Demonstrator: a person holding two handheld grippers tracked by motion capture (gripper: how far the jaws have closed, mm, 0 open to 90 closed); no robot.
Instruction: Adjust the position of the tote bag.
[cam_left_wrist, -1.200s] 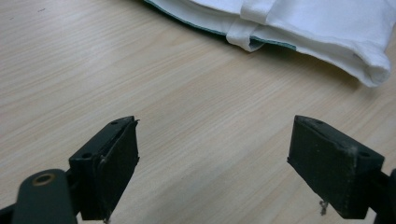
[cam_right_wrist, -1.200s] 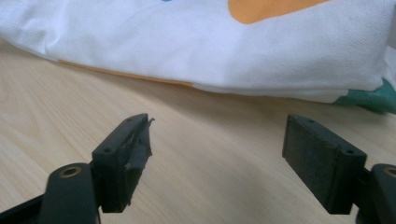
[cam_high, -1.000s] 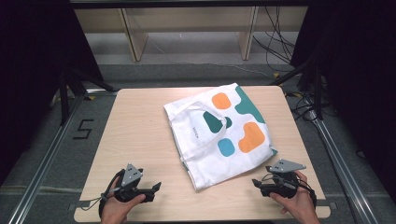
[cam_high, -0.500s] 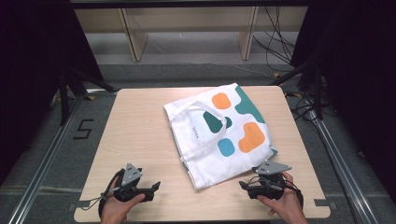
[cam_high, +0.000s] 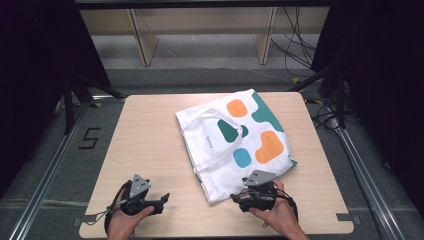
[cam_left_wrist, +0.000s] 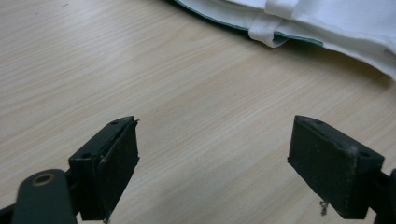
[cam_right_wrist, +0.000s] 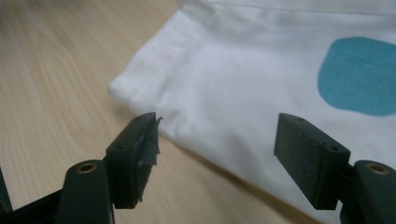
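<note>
One black "5" (cam_high: 89, 138) marks the floor left of the table (cam_high: 150, 150).

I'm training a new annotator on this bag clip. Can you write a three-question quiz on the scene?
1. True or false: the right hand-held gripper is shut on the tote bag.
2. Which hand-held gripper is nearer the bag? A left, B right.
3. Fill in: the left hand-held gripper is open over bare ____.

Key: 1 false, its jaws stand open at the bag's near corner. 2 B. 3 table.
</note>
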